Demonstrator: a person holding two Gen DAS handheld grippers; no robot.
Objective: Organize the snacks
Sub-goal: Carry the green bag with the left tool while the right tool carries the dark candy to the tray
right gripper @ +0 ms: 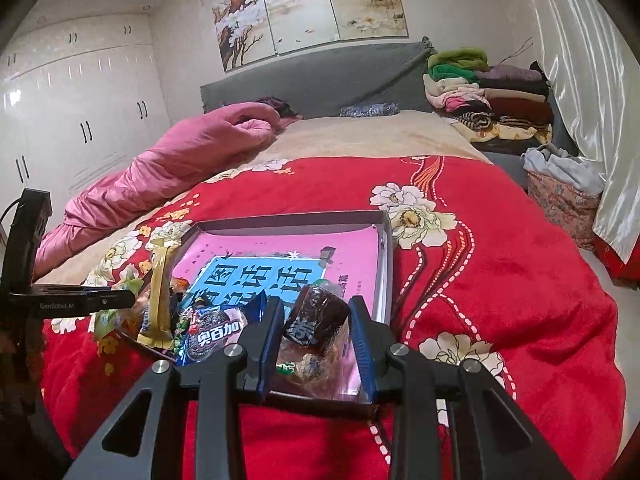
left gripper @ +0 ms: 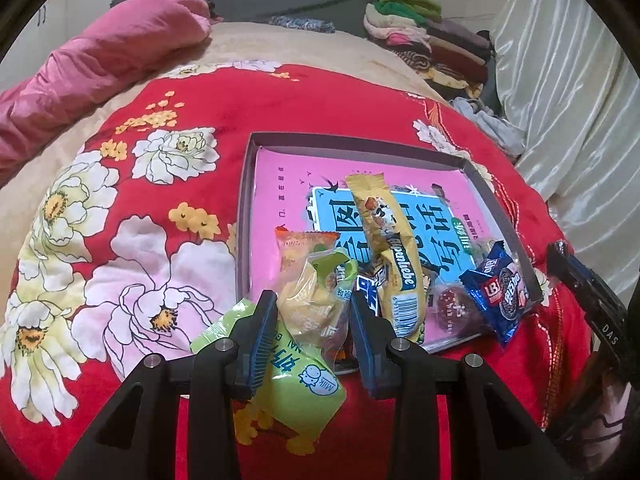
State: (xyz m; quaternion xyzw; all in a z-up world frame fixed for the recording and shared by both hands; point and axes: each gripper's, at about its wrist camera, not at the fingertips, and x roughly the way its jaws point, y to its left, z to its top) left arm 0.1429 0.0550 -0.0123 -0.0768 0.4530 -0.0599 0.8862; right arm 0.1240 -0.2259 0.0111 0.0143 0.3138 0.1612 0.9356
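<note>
A shallow grey-rimmed tray [left gripper: 360, 143] [right gripper: 288, 216] with a pink and blue printed sheet inside lies on the red flowered blanket. My left gripper [left gripper: 314, 320] is shut on a clear packet of yellow snacks [left gripper: 316, 304] over the tray's near left corner. A green milk-candy packet [left gripper: 296, 384] lies just under it on the blanket. My right gripper [right gripper: 316, 326] is shut on a dark brown wrapped snack [right gripper: 318, 314] over the tray's near edge, with a clear packet [right gripper: 308, 364] below. A gold Alpenliebe bar [left gripper: 390, 248] [right gripper: 158, 288], a blue cookie packet [left gripper: 500, 292] [right gripper: 218, 328], an orange packet [left gripper: 304, 242] and a red sweet [left gripper: 452, 304] crowd the tray's near end.
The red blanket [left gripper: 280, 104] covers the bed. A rolled pink quilt [right gripper: 172, 160] lies along the left. Folded clothes [right gripper: 488, 92] are stacked at the grey headboard [right gripper: 320, 76]. A shiny white curtain [left gripper: 568, 80] hangs on the right and white wardrobes [right gripper: 80, 100] stand far left.
</note>
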